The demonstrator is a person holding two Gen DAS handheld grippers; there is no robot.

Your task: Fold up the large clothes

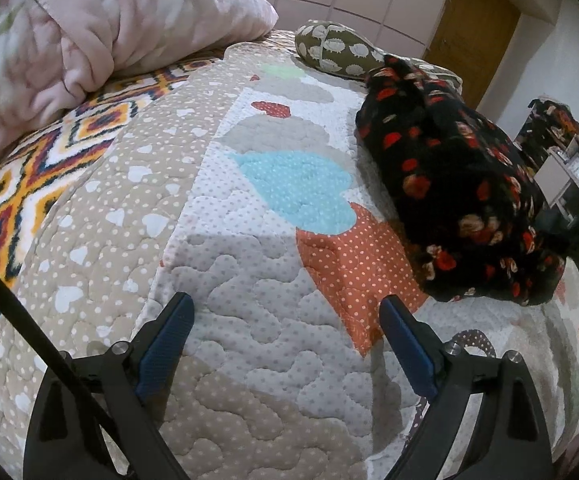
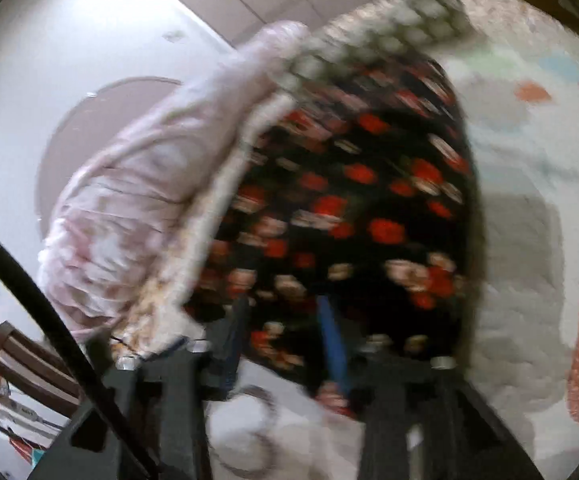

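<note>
A black fleece garment with red and pink flowers [image 1: 461, 196] lies bundled on the right side of the bed; it fills the middle of the blurred right wrist view [image 2: 349, 208]. My left gripper [image 1: 285, 308] is open and empty, hovering over the quilt [image 1: 249, 320], well left of the garment. My right gripper [image 2: 285, 320] is at the garment's near edge, its blue pads [image 2: 331, 332] partly apart with dark fleece showing between them. Motion blur hides whether it grips the cloth.
A pink floral duvet [image 1: 101, 36] is piled at the far left on a patterned blanket [image 1: 29, 176]. An olive pillow [image 1: 337, 48] lies at the head. A wooden door [image 1: 477, 28] and cluttered shelf [image 1: 561, 152] stand right of the bed.
</note>
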